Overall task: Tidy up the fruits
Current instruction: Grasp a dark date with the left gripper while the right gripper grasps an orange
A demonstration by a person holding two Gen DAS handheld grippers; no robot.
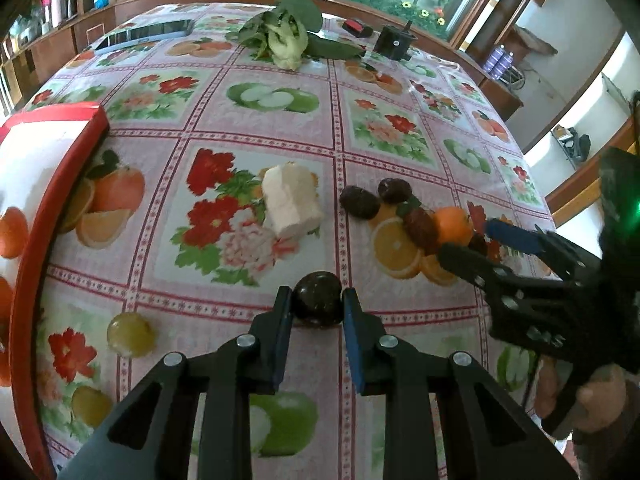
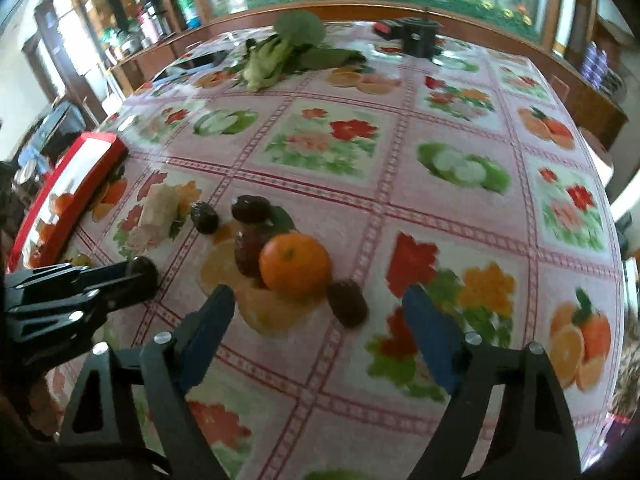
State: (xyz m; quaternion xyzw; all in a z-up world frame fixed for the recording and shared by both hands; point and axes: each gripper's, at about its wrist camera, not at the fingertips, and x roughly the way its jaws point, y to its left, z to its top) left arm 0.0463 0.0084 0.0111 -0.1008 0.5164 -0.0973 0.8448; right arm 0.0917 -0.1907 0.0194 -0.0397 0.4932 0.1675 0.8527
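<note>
Your left gripper (image 1: 316, 304) clamps a dark fruit (image 1: 318, 298) at bottom centre, ready to carry | your right gripper (image 2: 320, 312) stands wide, empty, straddling the orange (image 2: 295, 262) and dark fruits mid-frame | red tray (image 1: 24, 240), far left, likely awaits them.

Dark round fruit (image 1: 318, 299) clamped; tangerine (image 2: 295, 262) among dates (image 2: 347, 303)

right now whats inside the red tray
Only part of the red tray shows: two or three orange fruits on its white floor. The rest of it runs out of frame, so anything else there is unseen.
</note>
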